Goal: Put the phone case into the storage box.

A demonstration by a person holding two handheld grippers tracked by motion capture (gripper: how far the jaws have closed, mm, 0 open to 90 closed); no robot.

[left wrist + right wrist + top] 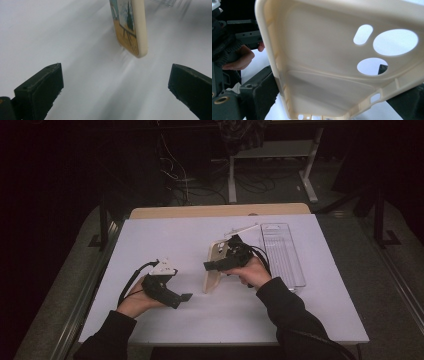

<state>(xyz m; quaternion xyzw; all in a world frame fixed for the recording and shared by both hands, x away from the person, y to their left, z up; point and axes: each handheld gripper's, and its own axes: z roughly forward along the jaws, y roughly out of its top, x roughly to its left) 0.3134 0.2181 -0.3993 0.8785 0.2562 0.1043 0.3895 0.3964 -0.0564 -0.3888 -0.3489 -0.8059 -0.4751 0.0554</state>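
One case stands on end at the table's middle, gripped by the right claw. Its long side runs near to far. Left claw, wide open and empty, sits just left.

The phone case stands on edge near the middle of the worktop, one end resting on the surface. The right gripper sits just right of it, its jaws around the case. A clear tray lies further right, toward the worktop's right edge, running from the far edge toward the near one. The left gripper is left of the case, nearer the front edge, apart from it, its jaws pointing toward the case.
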